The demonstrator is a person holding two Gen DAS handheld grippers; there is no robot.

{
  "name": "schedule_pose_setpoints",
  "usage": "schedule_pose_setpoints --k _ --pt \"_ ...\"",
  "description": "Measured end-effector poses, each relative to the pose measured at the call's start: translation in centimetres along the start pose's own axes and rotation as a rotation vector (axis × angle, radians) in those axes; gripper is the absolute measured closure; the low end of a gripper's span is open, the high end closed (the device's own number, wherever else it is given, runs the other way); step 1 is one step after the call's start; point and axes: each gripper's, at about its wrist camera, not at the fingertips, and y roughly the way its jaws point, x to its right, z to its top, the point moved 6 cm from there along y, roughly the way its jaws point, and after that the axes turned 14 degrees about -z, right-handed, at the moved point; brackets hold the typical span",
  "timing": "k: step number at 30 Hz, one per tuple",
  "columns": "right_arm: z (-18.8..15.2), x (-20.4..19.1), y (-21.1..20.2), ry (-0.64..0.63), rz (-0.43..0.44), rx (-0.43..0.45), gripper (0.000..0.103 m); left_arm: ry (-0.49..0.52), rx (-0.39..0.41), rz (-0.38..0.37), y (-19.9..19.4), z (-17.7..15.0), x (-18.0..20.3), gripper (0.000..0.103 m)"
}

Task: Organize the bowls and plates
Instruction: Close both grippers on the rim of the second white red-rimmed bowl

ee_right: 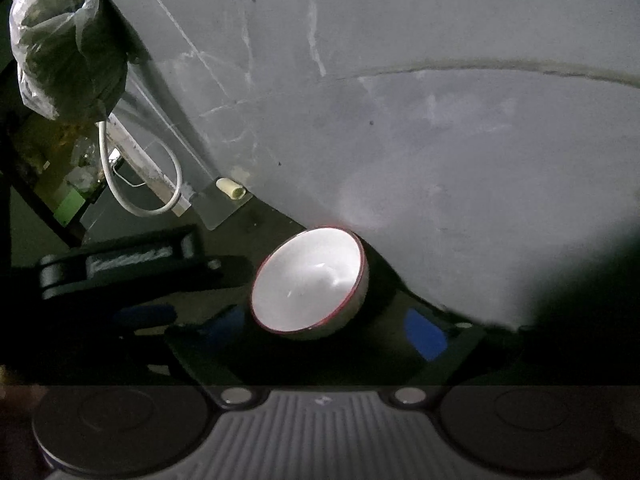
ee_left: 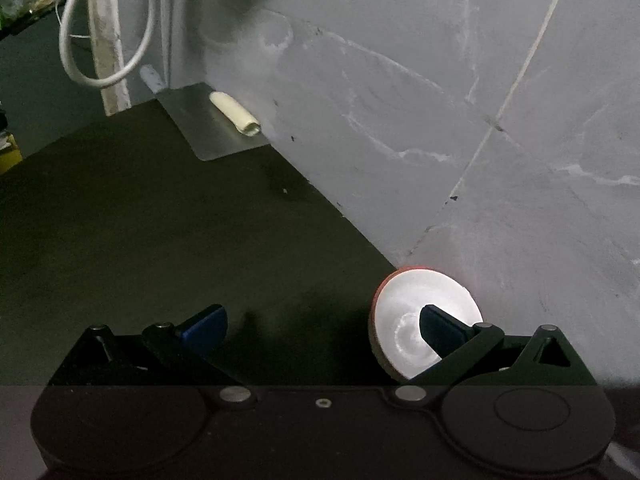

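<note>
The left gripper [ee_left: 322, 330] is standing wide open, its right finger [ee_left: 440, 336] overlapping the white, red-rimmed bowl [ee_left: 404, 316] by the grey wall [ee_left: 440, 120]. The right gripper [ee_right: 326, 334] is gaping wide too, empty, with the bowl [ee_right: 310, 282] sitting tilted on the dark counter [ee_right: 240, 232] between its fingers. Only its view is showing a plastic bag [ee_right: 64, 40] up left.

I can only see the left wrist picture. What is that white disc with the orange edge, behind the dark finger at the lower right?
Observer: It is a bowl. The right wrist view looks straight into its white inside, ringed by a thin red rim.
Visitor: Is anything gripping it?
Observer: Not visibly. The right gripper is open, and the bowl sits ahead between its blue fingers.
Visitor: Anything else I miss?
Observer: A clear plastic bag of dark stuff shows at the upper left of that view.
</note>
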Motion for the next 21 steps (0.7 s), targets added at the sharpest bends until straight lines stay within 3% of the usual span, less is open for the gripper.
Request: schedule_pose_setpoints --k 6,12,14,21 --pt "0.1 -0.2 1.0 -0.009 -0.003 -0.021 0.024 -0.012 -0.046 -0.031 2.0 0.5 0.4 0.016" --pt "0.1 -0.3 1.7 -0.009 0.008 -0.033 0.038 -0.023 -0.066 -0.111 2.9 0.4 0.6 0.042" --pt "0.2 -0.4 1.9 -0.011 0.006 -0.036 0.043 -0.028 -0.075 -0.125 3.1 0.3 0.6 0.055" --pt "0.2 0.0 2.3 -0.008 0.012 -0.049 0.051 -0.025 -0.123 -0.188 3.9 -0.3 1.1 0.082"
